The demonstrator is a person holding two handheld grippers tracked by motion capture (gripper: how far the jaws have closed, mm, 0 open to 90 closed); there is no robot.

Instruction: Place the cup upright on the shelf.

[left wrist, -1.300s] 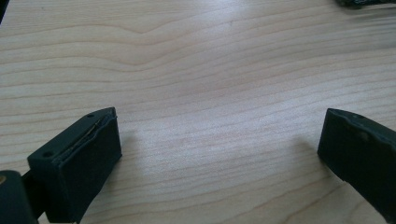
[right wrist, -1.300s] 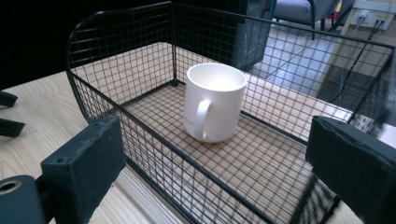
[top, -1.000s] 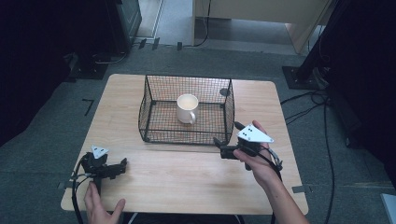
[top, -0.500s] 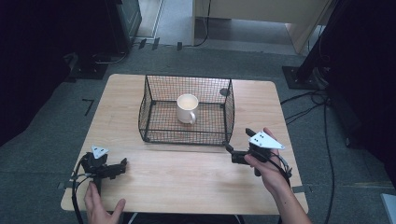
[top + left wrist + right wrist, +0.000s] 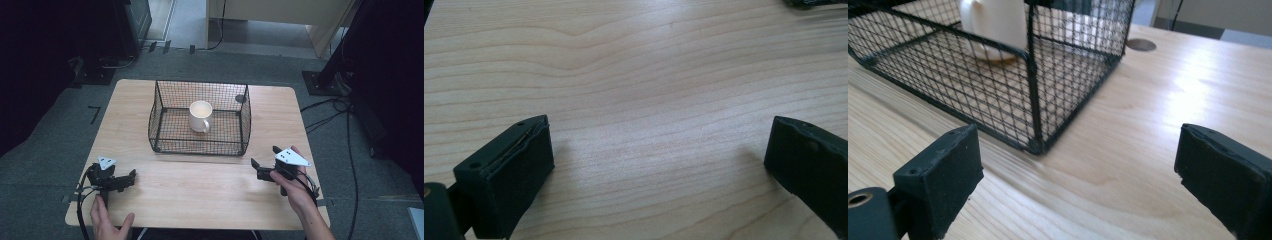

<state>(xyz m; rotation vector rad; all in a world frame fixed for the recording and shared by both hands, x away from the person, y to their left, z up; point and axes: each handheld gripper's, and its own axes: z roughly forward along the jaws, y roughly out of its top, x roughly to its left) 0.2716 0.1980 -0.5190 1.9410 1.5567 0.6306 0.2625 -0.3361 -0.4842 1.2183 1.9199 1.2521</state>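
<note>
High view, left side first: the left gripper (image 5: 131, 175) lies on the pale wooden table (image 5: 200, 200) near its front left corner, and the person's left hand (image 5: 107, 224) rests flat just behind it rather than holding it. Seen along its own jaws in the left gripper view, they stand wide apart over bare wood grain with nothing between them.

At the middle of the table sits the black wire-mesh basket (image 5: 165, 125), open at the top, and inside it, upright and toward the back, stands the white ceramic mug (image 5: 200, 116) with its handle turned to the front.

Farther right, the right gripper (image 5: 260, 165) is held in the person's right hand (image 5: 295, 187), low over the table and apart from the basket's front right corner. In the right gripper view its jaws are spread wide and empty, and that corner of the basket shows just ahead of them, the mug behind the mesh.

I judge the mug to be resting in the basket with both grippers unloaded. Any next reach for the mug would have to come over the rim from above, since the mesh walls block a sideways approach.
</note>
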